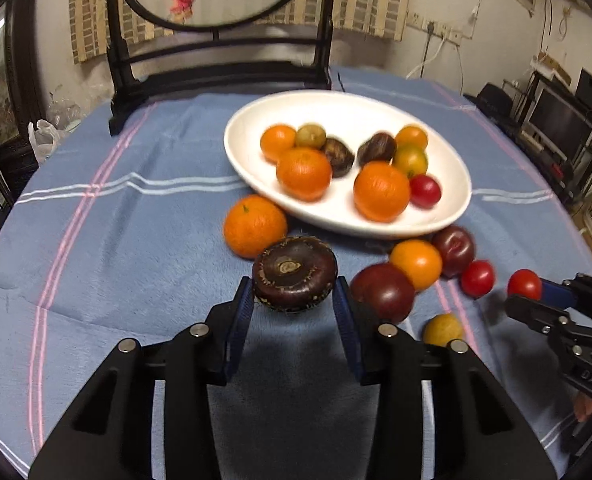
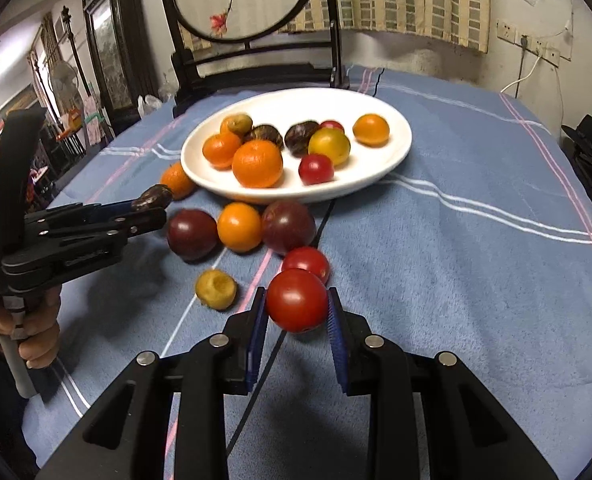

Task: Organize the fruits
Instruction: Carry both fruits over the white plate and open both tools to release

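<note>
The left gripper [image 1: 294, 300] is clamping a flat dark brown water chestnut [image 1: 294, 273] between its blue pads and holding it above the blue striped cloth [image 1: 116, 240], just short of the white plate [image 1: 336, 116]. The right gripper [image 2: 296, 312] is pinching a red cherry tomato [image 2: 297, 300] the same way, also clear of the cloth and nearer the viewer than the plate. The plate is already carrying oranges, dark chestnuts, small yellow-green fruits and red tomatoes, while loose fruit is lying on the cloth in front of it: an orange [image 1: 255, 226] touching the plate's near rim, 2 dark plums [image 2: 192, 234] flanking a smaller orange [image 2: 239, 226], another red tomato [image 2: 306, 262] and a dimpled yellow fruit [image 2: 216, 289]. The risks from here look like these: the tomato's smooth round skin is likely giving the pads little purchase, so it could squirt out or split under a harder squeeze; a release from too high could set round fruit rolling off the shallow plate; and with both grippers heading for 1 plate, they could be colliding or knocking the loose fruit aside.
</note>
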### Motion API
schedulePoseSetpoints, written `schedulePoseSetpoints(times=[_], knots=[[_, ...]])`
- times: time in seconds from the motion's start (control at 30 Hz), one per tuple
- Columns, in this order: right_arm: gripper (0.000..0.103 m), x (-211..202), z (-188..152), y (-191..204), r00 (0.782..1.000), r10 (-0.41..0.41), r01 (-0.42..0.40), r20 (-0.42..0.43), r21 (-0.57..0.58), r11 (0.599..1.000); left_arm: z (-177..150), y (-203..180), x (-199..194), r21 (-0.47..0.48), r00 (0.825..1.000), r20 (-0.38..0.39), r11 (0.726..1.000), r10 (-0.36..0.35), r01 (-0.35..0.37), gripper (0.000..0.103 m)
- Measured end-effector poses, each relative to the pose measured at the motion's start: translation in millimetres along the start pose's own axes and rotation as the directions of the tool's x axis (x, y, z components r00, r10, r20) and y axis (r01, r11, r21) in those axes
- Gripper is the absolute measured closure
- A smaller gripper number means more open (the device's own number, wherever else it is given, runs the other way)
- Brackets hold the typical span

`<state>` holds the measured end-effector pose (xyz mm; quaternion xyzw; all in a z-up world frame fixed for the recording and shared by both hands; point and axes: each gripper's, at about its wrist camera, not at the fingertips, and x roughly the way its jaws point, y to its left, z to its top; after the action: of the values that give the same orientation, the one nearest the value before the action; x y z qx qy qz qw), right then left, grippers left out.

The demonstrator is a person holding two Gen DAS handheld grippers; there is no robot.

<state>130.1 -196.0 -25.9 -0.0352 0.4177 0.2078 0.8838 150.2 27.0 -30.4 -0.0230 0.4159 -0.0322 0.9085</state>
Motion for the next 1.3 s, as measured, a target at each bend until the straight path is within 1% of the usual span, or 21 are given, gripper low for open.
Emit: schedulePoseSetpoints(times=[0.07, 0.1, 0.17, 0.23, 0.3, 0.4, 0.53, 0.7, 0.83, 0.87, 0.9, 0.93, 0.97, 1.0, 1.13, 1.2, 1.3], knots=[[0.074, -13.4, 7.2, -4.6, 0.998, -0.008, 0.007, 0.059, 0.02, 1.0, 7.5, -1.8, -8.2, -0.002, 1.0, 0.01, 1.0, -0.013, 0.013, 0.063], [0.074, -23.9, 13.6, -8.5, 0.994, -0.012, 0.008, 0.105, 0.033, 0.999, 13.0, -3.6, -12.4, 0.003, 1.0, 0.018, 1.0, -0.017, 0.016, 0.063], [0.074, -37.1, 26.6, -15.2, 0.987, -0.02, 0.012, 0.162, 0.049, 0.999, 25.5, -8.2, -18.7, 0.019, 0.999, 0.035, 0.999, -0.029, 0.028, 0.063], [0.074, -40.5, 38.6, -18.0, 0.984, -0.023, 0.016, 0.177, 0.04, 0.999, 39.9, -12.6, -23.6, 0.026, 0.998, 0.054, 0.999, -0.034, 0.033, 0.063], [0.073, -33.7, 55.6, -18.8, 0.985, -0.021, 0.018, 0.173, 0.018, 1.0, 55.6, -17.8, -23.4, 0.034, 0.997, 0.064, 0.999, -0.039, 0.037, 0.063], [0.073, -13.3, 76.0, -13.1, 0.989, -0.023, 0.027, 0.149, -0.024, 0.999, 75.7, -24.0, -14.7, 0.037, 0.997, 0.077, 0.999, -0.024, 0.021, 0.063], [0.073, 19.0, 97.6, -2.9, 0.992, -0.005, 0.013, 0.125, -0.061, 0.998, 97.6, -27.8, 8.2, 0.02, 0.998, 0.06, 1.0, -0.006, 0.005, 0.063], [0.073, 57.2, 110.3, 6.7, 0.996, -0.006, 0.013, 0.084, -0.081, 0.997, 116.4, -27.2, 45.0, -0.008, 1.0, 0.013, 1.0, 0.024, -0.024, 0.063], [0.072, 74.6, 114.5, 11.0, 0.998, 0.001, 0.005, 0.069, -0.083, 0.997, 124.4, -24.7, 65.6, -0.026, 0.999, -0.014, 0.999, 0.044, -0.044, 0.062], [0.066, 75.8, 114.0, 11.0, 0.998, 0.005, 0.001, 0.068, -0.079, 0.997, 125.3, -23.8, 68.6, -0.032, 0.999, -0.017, 0.998, 0.044, -0.045, 0.062], [0.057, 76.3, 113.8, 10.3, 0.998, 0.007, -0.002, 0.07, -0.073, 0.997, 126.4, -22.9, 70.5, -0.036, 0.999, -0.014, 0.998, 0.047, -0.047, 0.06], [0.055, 75.7, 113.2, 9.4, 0.997, 0.008, -0.003, 0.075, -0.063, 0.998, 126.7, -22.8, 71.0, -0.036, 0.998, -0.008, 0.998, 0.054, -0.055, 0.057], [0.055, 75.2, 112.3, 8.8, 0.997, 0.011, -0.007, 0.076, -0.057, 0.998, 126.4, -23.3, 70.5, -0.032, 0.998, 0.0, 0.998, 0.062, -0.062, 0.051], [0.055, 74.4, 111.7, 8.0, 0.997, 0.019, -0.015, 0.074, -0.051, 0.999, 125.8, -24.0, 69.3, -0.026, 0.998, 0.005, 0.998, 0.059, -0.059, 0.049], [0.051, 62.3, 108.0, 4.4, 0.995, 0.035, -0.033, 0.092, -0.033, 0.999, 118.8, -25.5, 55.4, -0.014, 0.998, 0.035, 0.998, 0.06, -0.06, 0.047], [0.047, 53.5, 104.4, 3.9, 0.994, 0.043, -0.04, 0.105, -0.033, 0.999, 111.1, -26.3, 42.0, -0.004, 0.995, 0.064, 0.997, 0.078, -0.078, 0.045], [0.045, 38.5, 94.7, 2.7, 0.992, 0.05, -0.047, 0.117, -0.029, 0.998, 99.2, -26.3, 23.4, -0.003, 0.992, 0.091, 0.996, 0.092, -0.092, 0.043]])
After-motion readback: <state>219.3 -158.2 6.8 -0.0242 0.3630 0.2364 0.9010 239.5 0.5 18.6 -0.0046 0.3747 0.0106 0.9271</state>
